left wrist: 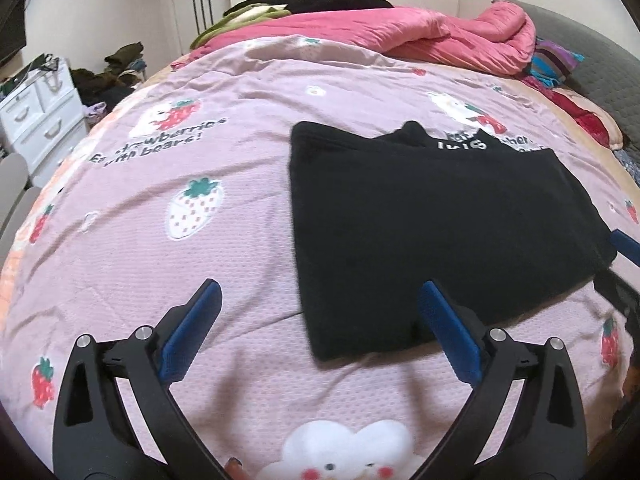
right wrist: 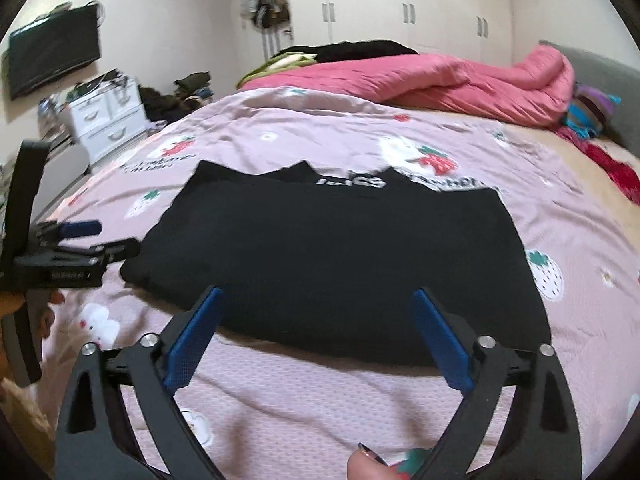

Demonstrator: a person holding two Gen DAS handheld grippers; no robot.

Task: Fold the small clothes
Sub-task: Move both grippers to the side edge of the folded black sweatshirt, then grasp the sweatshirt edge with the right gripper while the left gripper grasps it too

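Pink waffle-textured bedspread (left wrist: 240, 264) bears folded black garment (left wrist: 432, 232); left gripper (left wrist: 320, 312), right gripper (right wrist: 316, 320) spread empty.

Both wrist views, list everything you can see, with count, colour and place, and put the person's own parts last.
Folded black garment: one, black with white lettering at its far edge, flat on the bedspread.
Strawberry-print bedspread: one, lilac pink, covering the bed.
Pink quilt: one, pink, bunched at the far end of the bed.
White drawer unit: one, white, beside the bed by the wall.
Wall television: one, black, on the wall.
White wardrobe: one, white, at the far wall.
Left gripper: one, black with blue pads, open, near the garment's corner.
Right gripper: one, black with blue pads, open, at the garment's near edge.
Fingertip: one, under the right gripper.
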